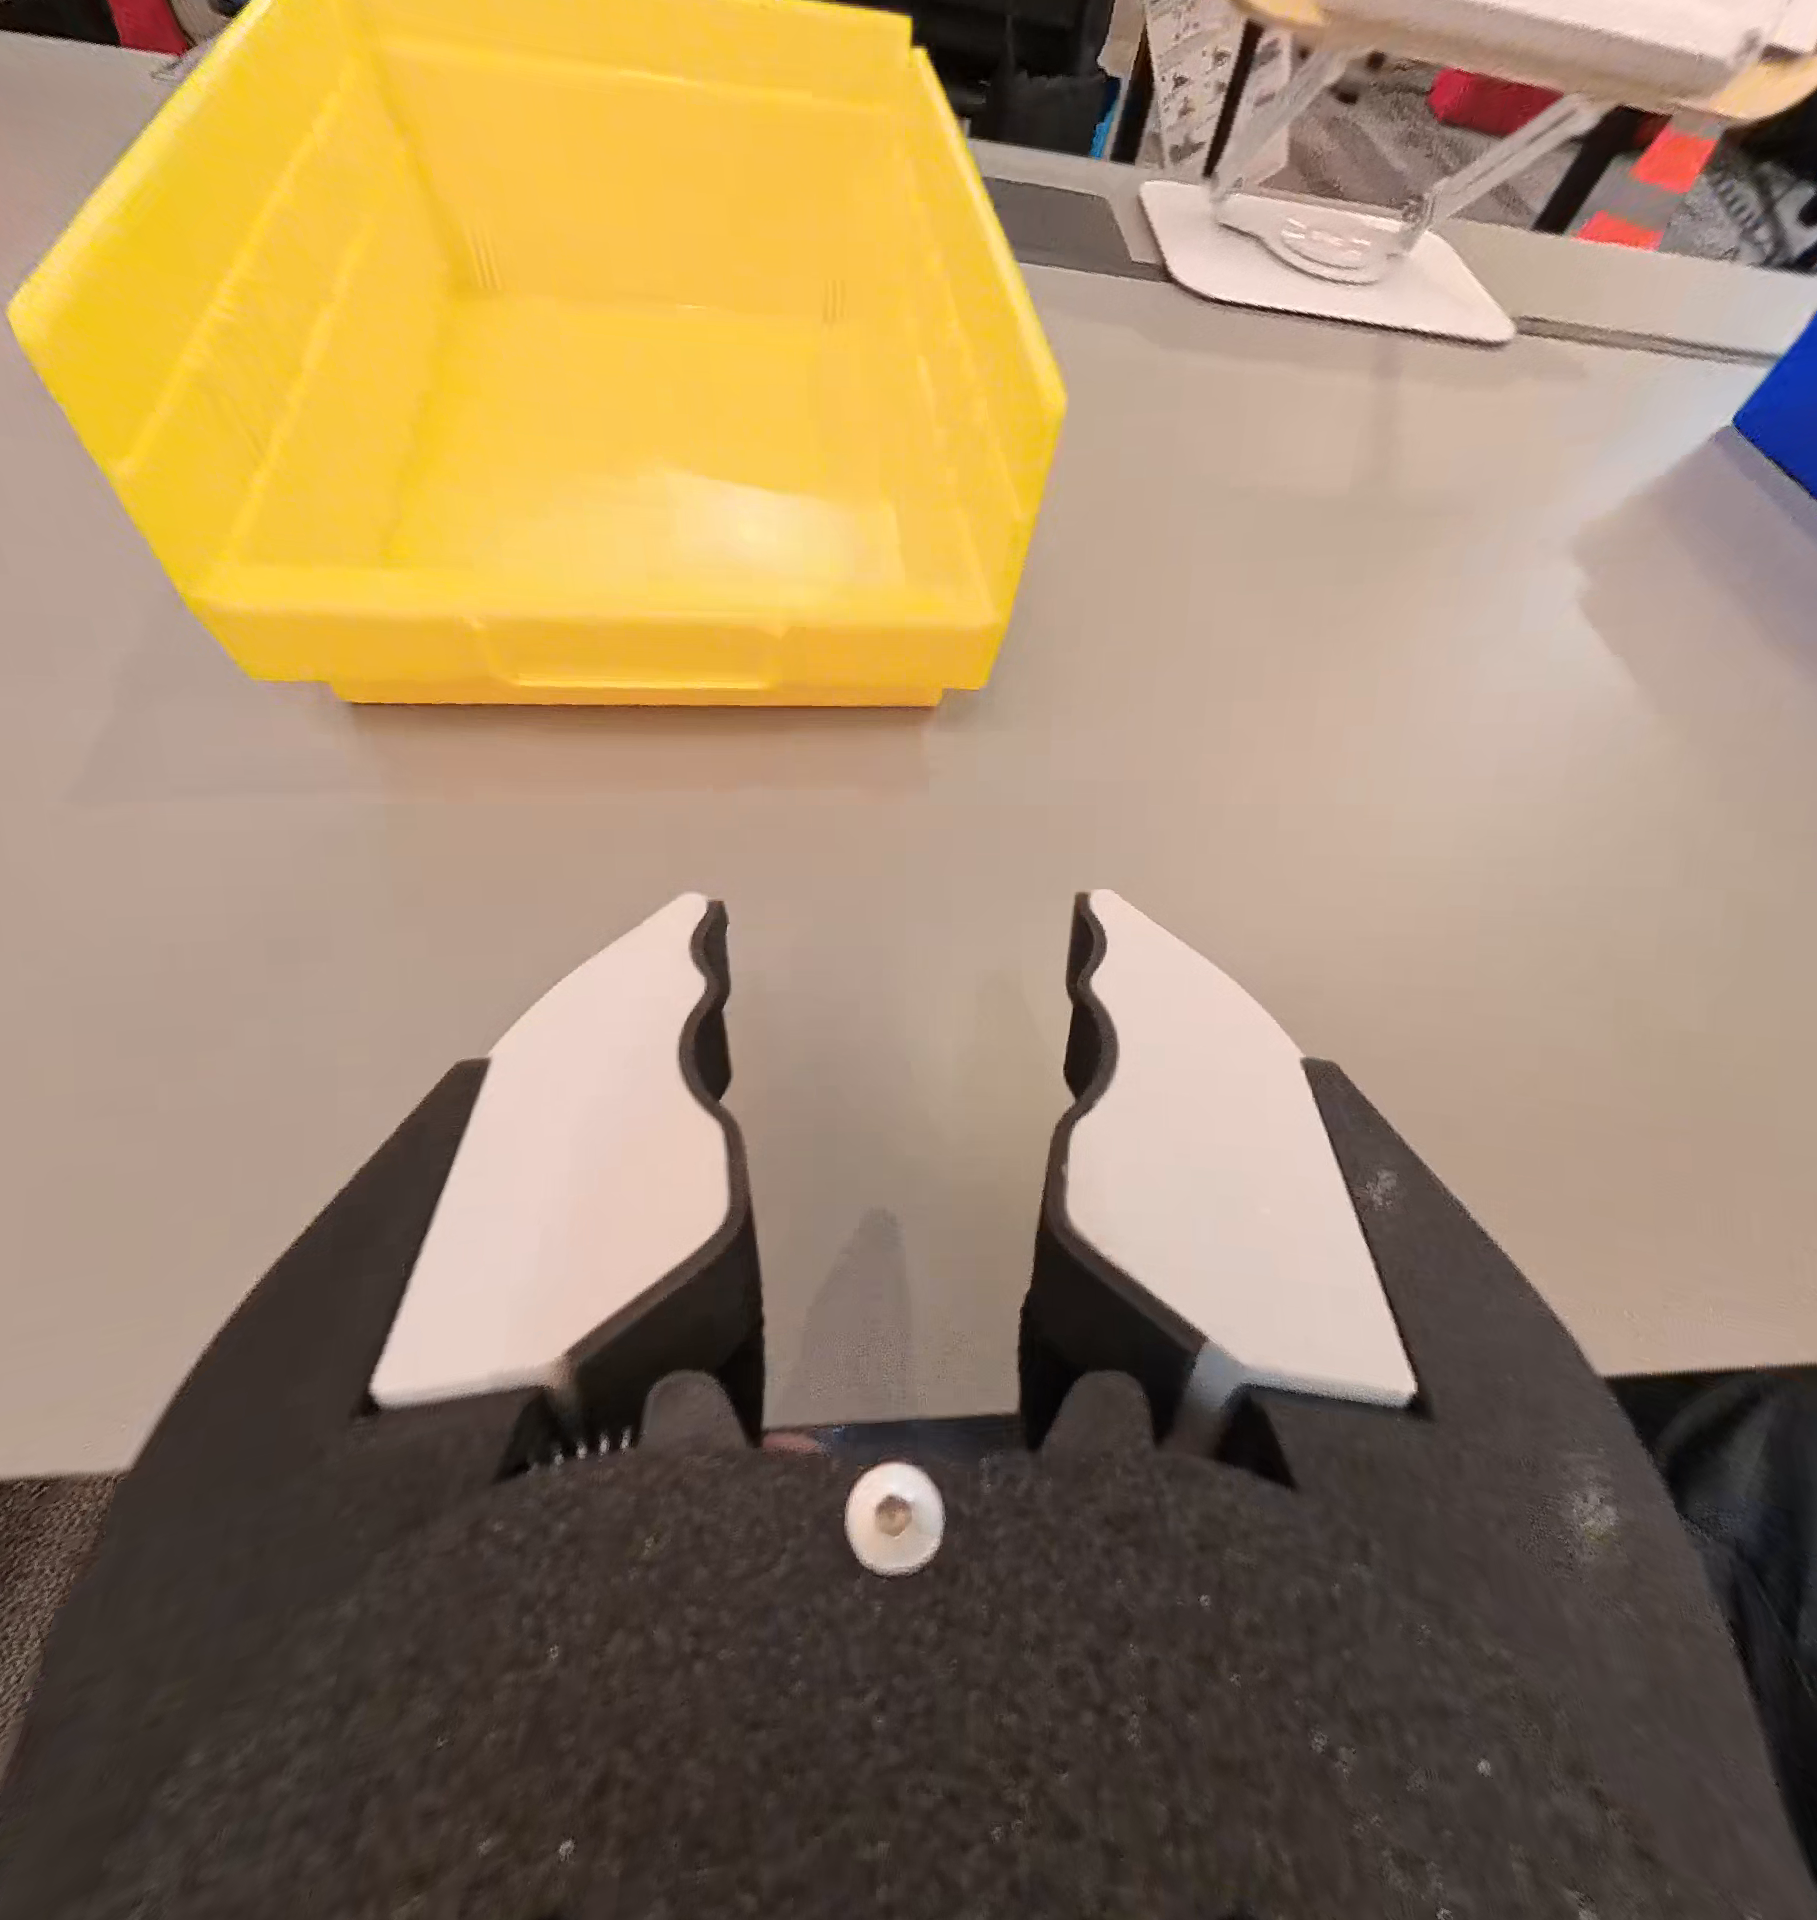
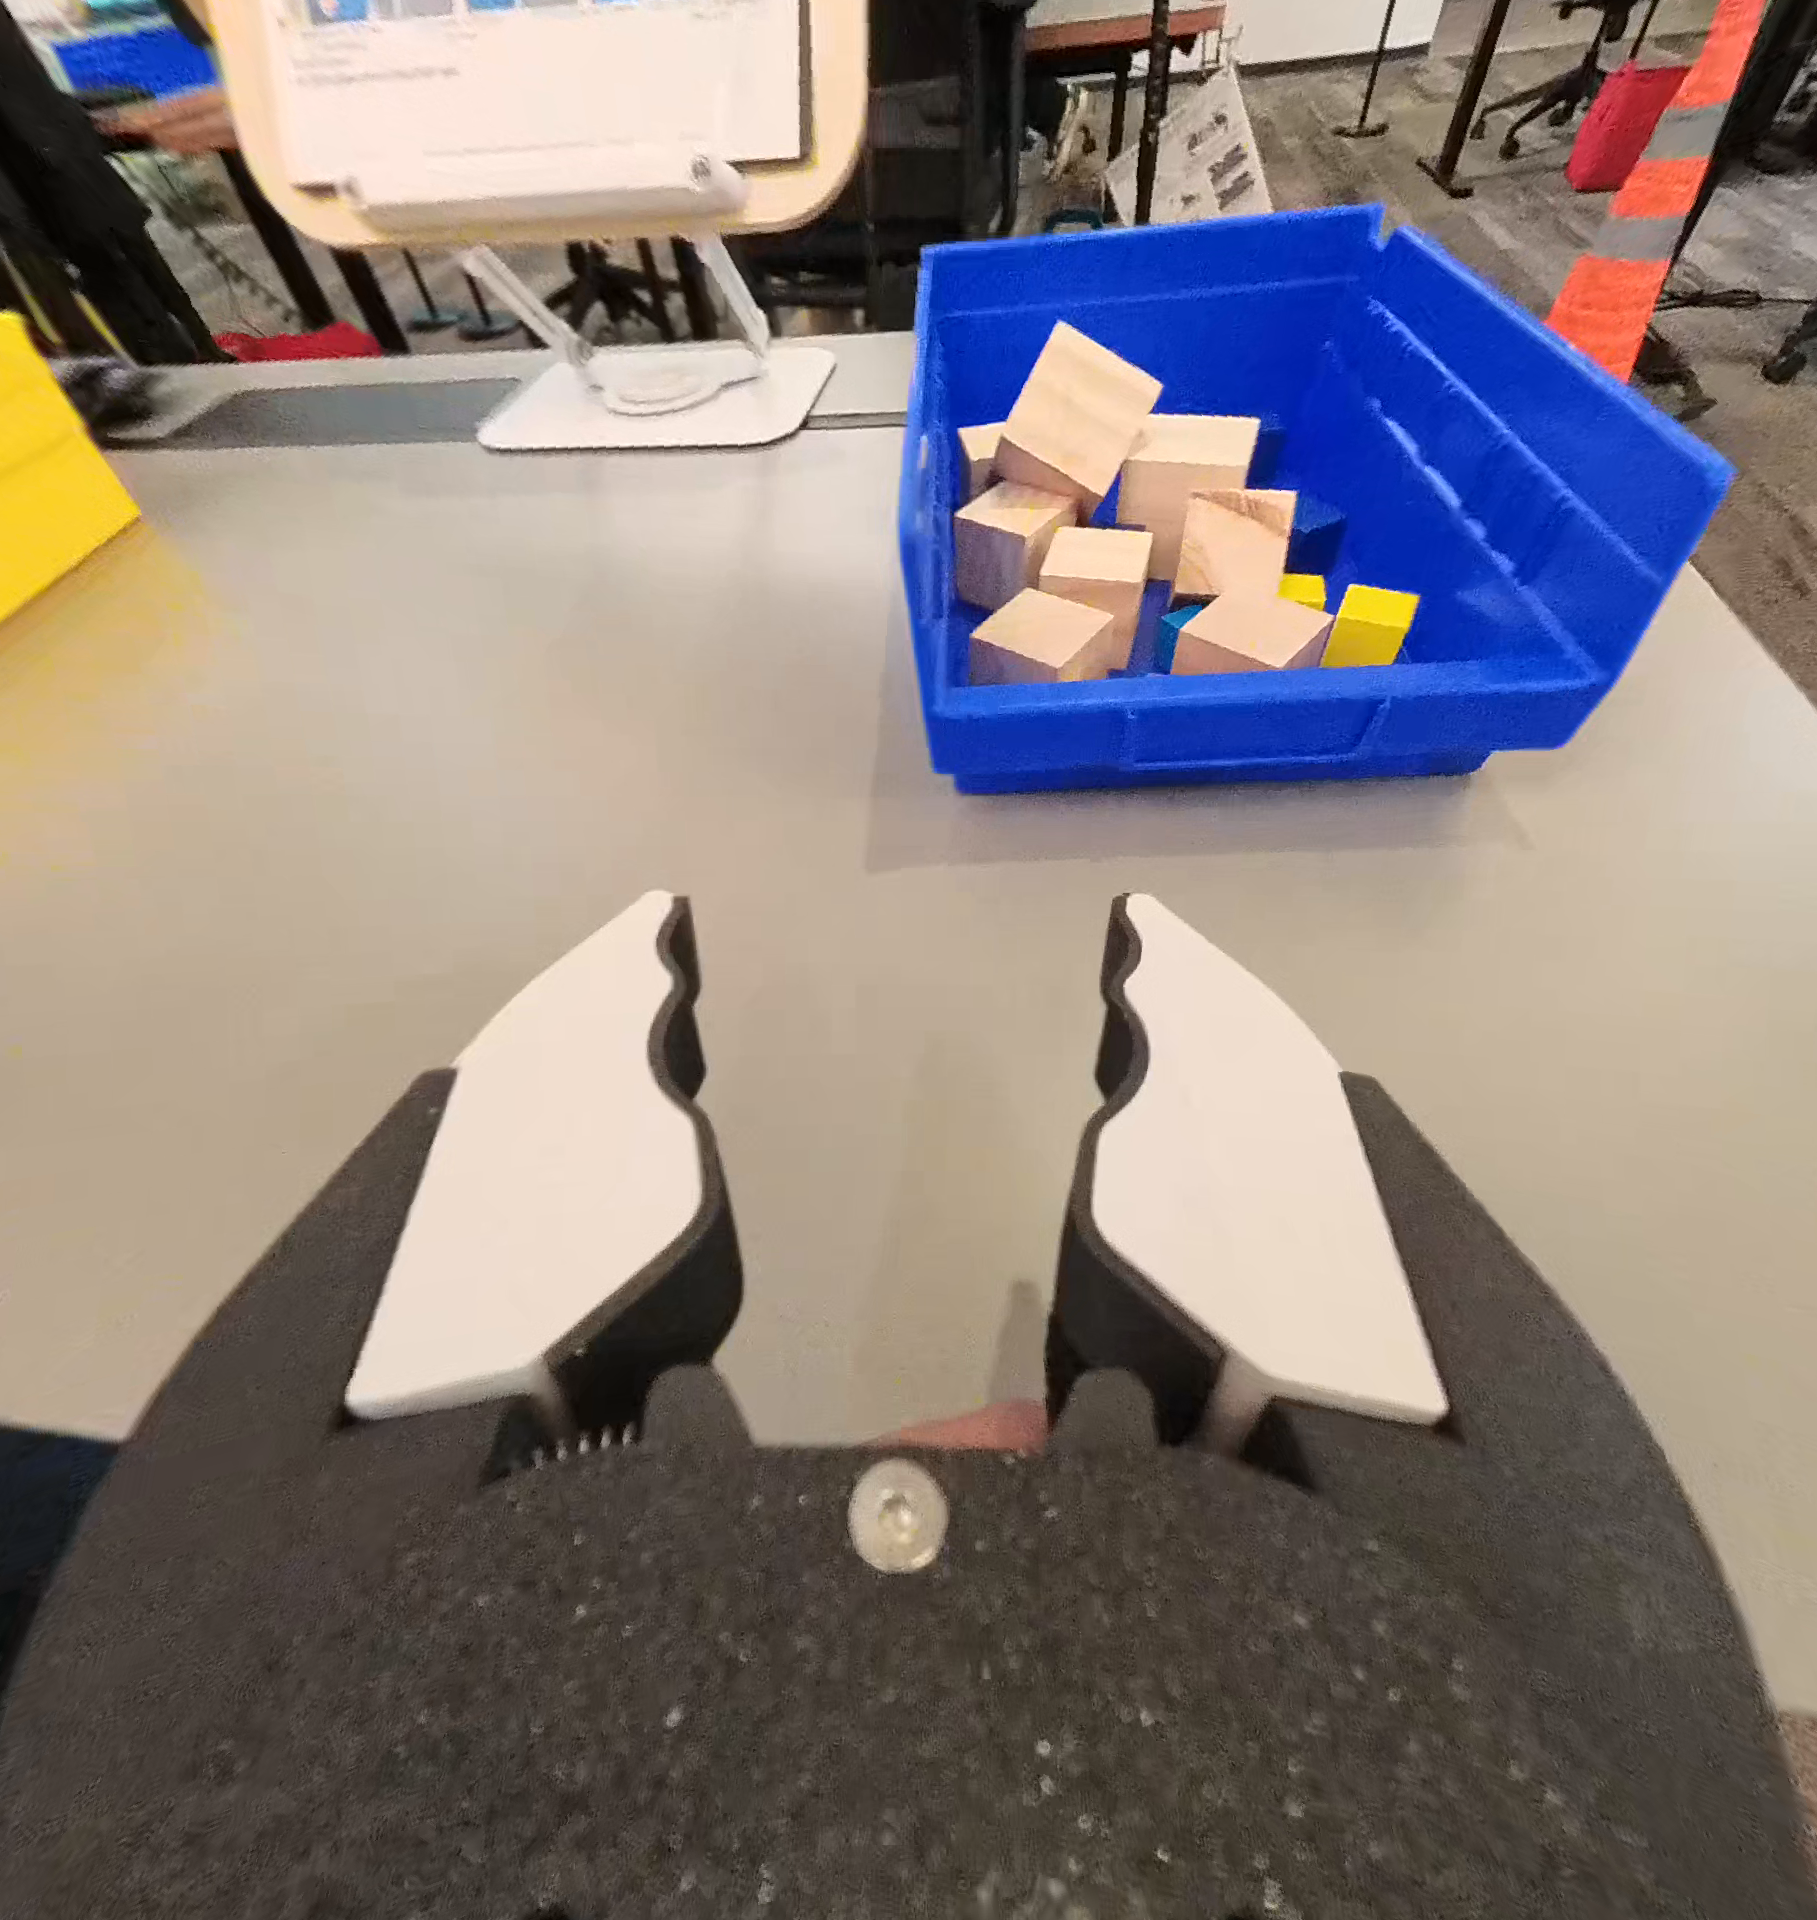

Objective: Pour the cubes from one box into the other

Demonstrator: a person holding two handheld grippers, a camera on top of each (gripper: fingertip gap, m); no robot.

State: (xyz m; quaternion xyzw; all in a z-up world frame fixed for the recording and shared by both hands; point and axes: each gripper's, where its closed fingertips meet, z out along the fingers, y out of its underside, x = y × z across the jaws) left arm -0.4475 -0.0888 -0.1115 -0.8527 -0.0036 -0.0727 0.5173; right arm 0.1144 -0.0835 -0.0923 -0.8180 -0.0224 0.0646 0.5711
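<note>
Two wrist views of a grey tabletop (image 1: pixel 1299 727) carrying two plastic storage boxes. Left wrist view: the left claw (image 1: pixel 899 914) hovers over the near part of the tabletop with its white-faced fingers (image 1: pixel 592 1143) spread apart and nothing between them; ahead and to its left stands the yellow box (image 1: pixel 592 644), upright with its low front lip toward the camera and no cubes visible inside. A corner of the blue box (image 2: pixel 1247 727) enters at the right edge of this view. Right wrist view: the right claw (image 2: pixel 899 914) is likewise spread open and holds nothing, well short of the blue box, which stands ahead and to the right, near the tabletop's right edge. Inside it lies a loose heap of cubes (image 2: pixel 1122 540), mostly pale wood, some tilted against one another, with a few yellow and blue ones toward the front right. Behind both boxes, at the far edge, a white stand (image 2: pixel 665 400) supports a tablet-like screen.
</note>
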